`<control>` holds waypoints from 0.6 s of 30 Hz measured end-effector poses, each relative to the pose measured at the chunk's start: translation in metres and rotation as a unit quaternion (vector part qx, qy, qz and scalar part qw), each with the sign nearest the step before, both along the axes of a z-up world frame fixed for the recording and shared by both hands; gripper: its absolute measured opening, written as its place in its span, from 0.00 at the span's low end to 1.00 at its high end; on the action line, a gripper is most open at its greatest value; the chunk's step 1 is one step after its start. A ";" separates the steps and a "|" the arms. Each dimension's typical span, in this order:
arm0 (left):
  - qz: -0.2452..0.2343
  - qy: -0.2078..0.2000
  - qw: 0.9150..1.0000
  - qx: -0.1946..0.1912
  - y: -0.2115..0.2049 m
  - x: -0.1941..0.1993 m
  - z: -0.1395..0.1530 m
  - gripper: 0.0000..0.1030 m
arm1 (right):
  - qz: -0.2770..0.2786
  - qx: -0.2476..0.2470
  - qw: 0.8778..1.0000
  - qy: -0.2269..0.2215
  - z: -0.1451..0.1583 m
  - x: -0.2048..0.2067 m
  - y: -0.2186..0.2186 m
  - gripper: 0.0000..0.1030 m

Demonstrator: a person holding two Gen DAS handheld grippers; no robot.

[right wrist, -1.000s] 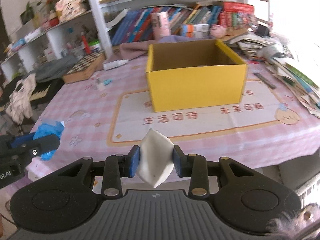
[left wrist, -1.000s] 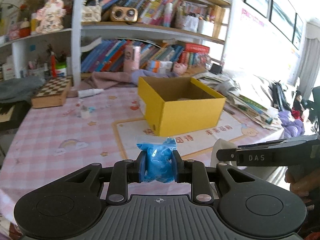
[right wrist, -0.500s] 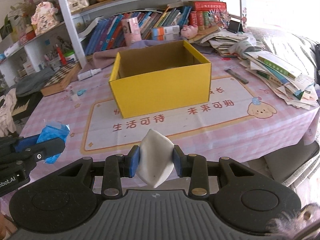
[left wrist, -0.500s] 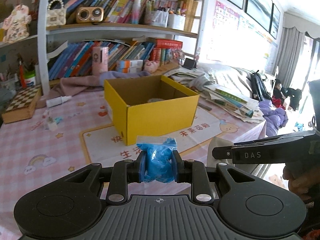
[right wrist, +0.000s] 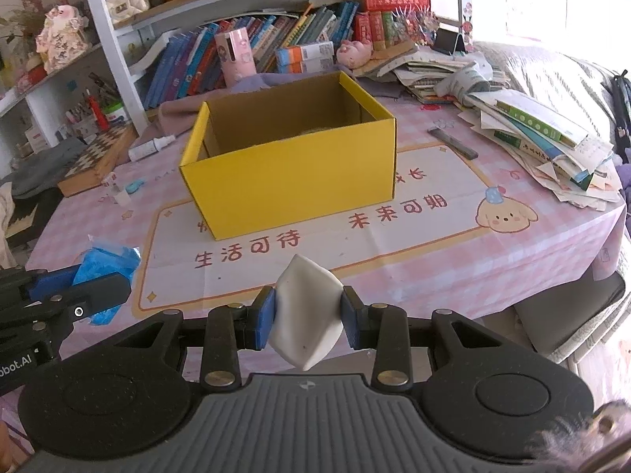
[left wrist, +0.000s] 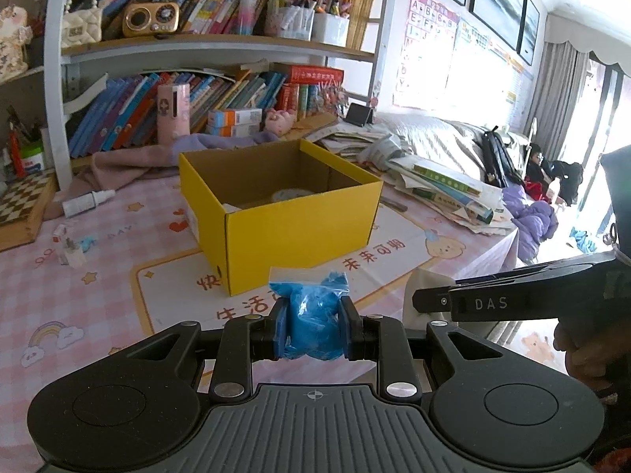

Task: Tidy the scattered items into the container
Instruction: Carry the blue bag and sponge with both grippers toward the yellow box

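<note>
While left gripper (left wrist: 312, 325) pinches crinkly blue bag (left wrist: 311, 315), right gripper (right wrist: 307, 317) clamps smooth white pouch (right wrist: 305, 311)

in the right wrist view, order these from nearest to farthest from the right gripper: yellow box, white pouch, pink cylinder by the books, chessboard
1. white pouch, held in the right gripper
2. yellow box, mid-table, straight ahead
3. chessboard, far left table edge
4. pink cylinder, behind the box by the bookshelf

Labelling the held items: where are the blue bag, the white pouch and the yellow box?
blue bag (left wrist: 313, 321), left wrist view, its crumpled middle.
white pouch (right wrist: 305, 311), right wrist view, its front face.
yellow box (right wrist: 292, 185), right wrist view, front wall.
</note>
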State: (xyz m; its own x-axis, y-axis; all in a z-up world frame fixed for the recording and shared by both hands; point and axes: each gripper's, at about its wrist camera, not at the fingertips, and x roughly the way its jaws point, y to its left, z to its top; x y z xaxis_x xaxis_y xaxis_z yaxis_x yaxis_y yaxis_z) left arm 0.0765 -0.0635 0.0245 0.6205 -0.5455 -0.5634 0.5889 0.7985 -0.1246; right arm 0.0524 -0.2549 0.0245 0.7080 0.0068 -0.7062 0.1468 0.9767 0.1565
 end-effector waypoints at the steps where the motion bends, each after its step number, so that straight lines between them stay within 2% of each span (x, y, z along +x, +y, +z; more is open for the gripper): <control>1: -0.002 0.000 1.000 0.000 -0.002 0.003 -0.001 0.24 | -0.001 0.000 1.000 0.002 -0.001 0.002 -0.001 0.32; 10: -0.021 -0.019 1.000 0.000 -0.016 0.028 0.001 0.24 | -0.012 -0.008 1.000 -0.012 0.001 0.027 -0.011 0.32; 18: -0.015 -0.030 0.999 -0.011 -0.032 0.061 0.009 0.24 | 0.003 -0.027 0.999 -0.037 0.014 0.059 -0.025 0.32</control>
State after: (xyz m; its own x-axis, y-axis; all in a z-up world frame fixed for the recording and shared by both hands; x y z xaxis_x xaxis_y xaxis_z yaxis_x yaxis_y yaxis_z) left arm 0.1375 -0.0952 0.0338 0.6362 -0.5761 -0.5132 0.6192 0.7781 -0.1059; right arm 0.1113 -0.2797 0.0389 0.7584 -0.0250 -0.6513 0.1311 0.9847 0.1148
